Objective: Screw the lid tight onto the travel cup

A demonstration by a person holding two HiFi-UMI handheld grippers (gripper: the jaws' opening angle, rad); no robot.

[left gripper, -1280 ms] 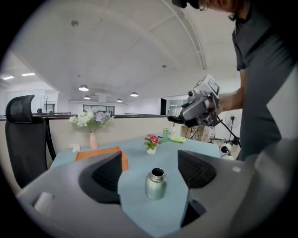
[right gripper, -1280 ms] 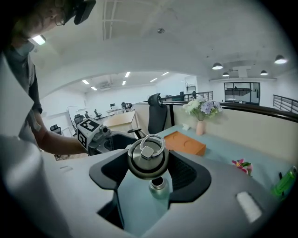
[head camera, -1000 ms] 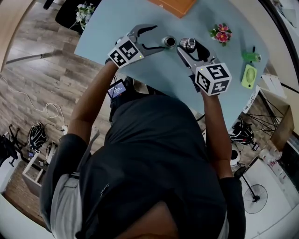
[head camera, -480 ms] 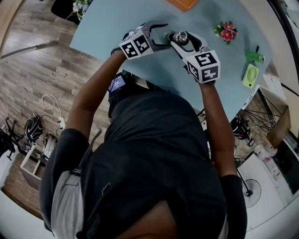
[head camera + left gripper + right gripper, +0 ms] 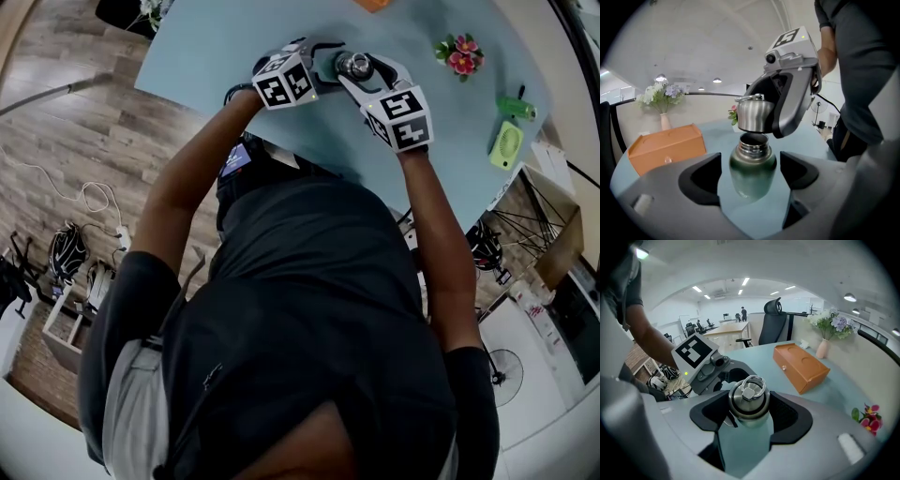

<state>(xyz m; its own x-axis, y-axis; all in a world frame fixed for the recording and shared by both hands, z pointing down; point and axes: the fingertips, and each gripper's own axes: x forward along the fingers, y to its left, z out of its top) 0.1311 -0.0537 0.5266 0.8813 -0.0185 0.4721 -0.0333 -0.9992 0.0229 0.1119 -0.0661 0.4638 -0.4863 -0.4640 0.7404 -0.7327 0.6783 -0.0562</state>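
Travel cup (image 5: 752, 164), dark green metal with a bare steel threaded neck, is stood upright on the pale blue table (image 5: 234, 47), mouth open. It is bracketed by the left gripper (image 5: 751, 183), whose jaws are spread, with a gap seen on each side of the body. No contact is made, so the cup is judged to be only fenced in, ready to be clamped against twisting.

Brushed-steel round lid (image 5: 749, 397) with a small wire ring (image 5: 751, 384) on top is clenched by the right gripper (image 5: 749, 414), 1 pad on each side of its wall. It is held level just above the neck and roughly on the cup's axis; threads are not yet engaged. Held by the wall, the underside is left free to be seated and turned.

Judged next: lid is to be lowered square to avoid cross-threading, and the cup gripped before torque is applied.

Writing: none can be read on cup or lid, and no brand is visible. Only black-and-white square patterns are seen on the 2 marker cubes (image 5: 398, 112). Orange box (image 5: 665, 145), set well apart behind the cup, carries no legible label.
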